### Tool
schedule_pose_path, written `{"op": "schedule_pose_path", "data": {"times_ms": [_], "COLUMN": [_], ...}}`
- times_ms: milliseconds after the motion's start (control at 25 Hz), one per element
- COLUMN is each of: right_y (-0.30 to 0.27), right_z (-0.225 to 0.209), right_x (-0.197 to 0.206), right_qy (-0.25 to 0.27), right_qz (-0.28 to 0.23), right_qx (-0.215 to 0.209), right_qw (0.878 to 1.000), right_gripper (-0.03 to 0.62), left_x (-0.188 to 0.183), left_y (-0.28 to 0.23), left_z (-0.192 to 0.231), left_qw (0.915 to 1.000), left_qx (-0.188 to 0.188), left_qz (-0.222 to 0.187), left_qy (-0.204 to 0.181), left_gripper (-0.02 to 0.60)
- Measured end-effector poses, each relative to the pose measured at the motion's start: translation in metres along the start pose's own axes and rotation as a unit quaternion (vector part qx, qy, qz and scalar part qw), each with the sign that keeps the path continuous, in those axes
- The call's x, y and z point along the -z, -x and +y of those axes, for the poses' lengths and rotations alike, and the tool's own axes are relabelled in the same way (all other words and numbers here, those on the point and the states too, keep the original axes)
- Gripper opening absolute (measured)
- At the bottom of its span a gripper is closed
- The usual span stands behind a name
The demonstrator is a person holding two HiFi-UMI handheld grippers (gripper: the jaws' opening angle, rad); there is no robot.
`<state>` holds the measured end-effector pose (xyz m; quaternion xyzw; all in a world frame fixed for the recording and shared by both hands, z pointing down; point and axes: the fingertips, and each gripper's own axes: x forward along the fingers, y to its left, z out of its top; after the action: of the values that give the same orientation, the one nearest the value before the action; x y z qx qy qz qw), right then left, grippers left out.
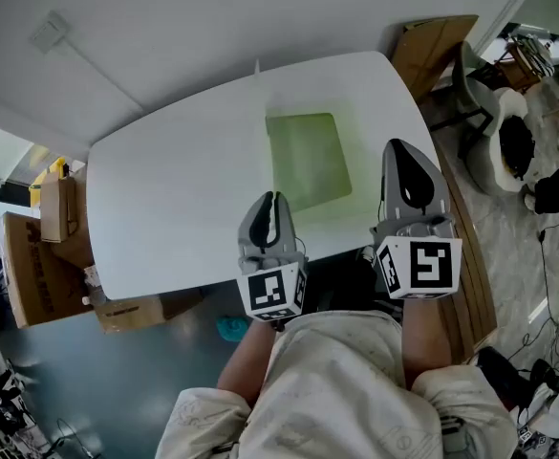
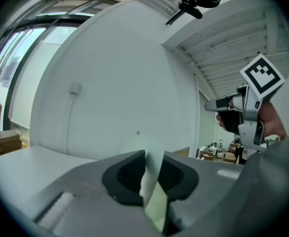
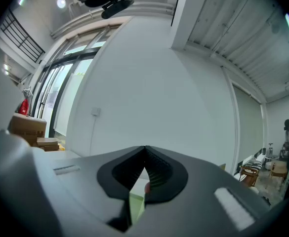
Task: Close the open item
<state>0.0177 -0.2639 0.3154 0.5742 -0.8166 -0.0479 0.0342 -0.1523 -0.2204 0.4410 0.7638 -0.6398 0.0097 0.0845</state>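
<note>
A flat pale green folder (image 1: 308, 159) lies shut on the white table (image 1: 179, 185), right of the middle. My left gripper (image 1: 275, 199) hovers over the folder's near left corner, its jaws a narrow slit apart. In the left gripper view the green folder (image 2: 156, 201) shows through that slit, and I see no pad pressing on it. My right gripper (image 1: 400, 147) hangs just off the folder's near right side, by the table's right edge, with its tips (image 3: 145, 149) shut together and nothing between them. It also appears in the left gripper view, the right gripper (image 2: 209, 105) held level in a hand.
Cardboard boxes (image 1: 32, 261) stand left of the table, and another box (image 1: 136, 309) sits under its near edge. A wooden board (image 1: 434, 46) leans at the back right. A white chair (image 1: 494, 137) and cables lie to the right. A plain white wall is behind the table.
</note>
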Motion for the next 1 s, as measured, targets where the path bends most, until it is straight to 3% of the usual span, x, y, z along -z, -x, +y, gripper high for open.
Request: {"op": "schedule_pose_path", "data": {"times_ms": [480, 640, 1000], "right_y": [0.006, 0.005, 0.005], "right_z": [-0.049, -0.059, -0.073], "right_x": [0.013, 0.017, 0.018], "right_qy": [-0.012, -0.017, -0.013], "right_qz": [0.008, 0.01, 0.013], "right_qx": [0.03, 0.037, 0.047], "right_qw": [0.999, 0.999, 0.999], "right_gripper": [0.002, 0.002, 0.002], "left_x": [0.013, 0.022, 0.033], "left_y": [-0.025, -0.03, -0.039], "left_z": [-0.054, -0.069, -0.097], "left_qw": [0.9982, 0.9954, 0.9891], "left_qx": [0.051, 0.072, 0.117], "left_qz": [0.028, 0.048, 0.071], "left_qy": [-0.017, -0.04, -0.056], "left_gripper": [0.053, 0.063, 0.122]}}
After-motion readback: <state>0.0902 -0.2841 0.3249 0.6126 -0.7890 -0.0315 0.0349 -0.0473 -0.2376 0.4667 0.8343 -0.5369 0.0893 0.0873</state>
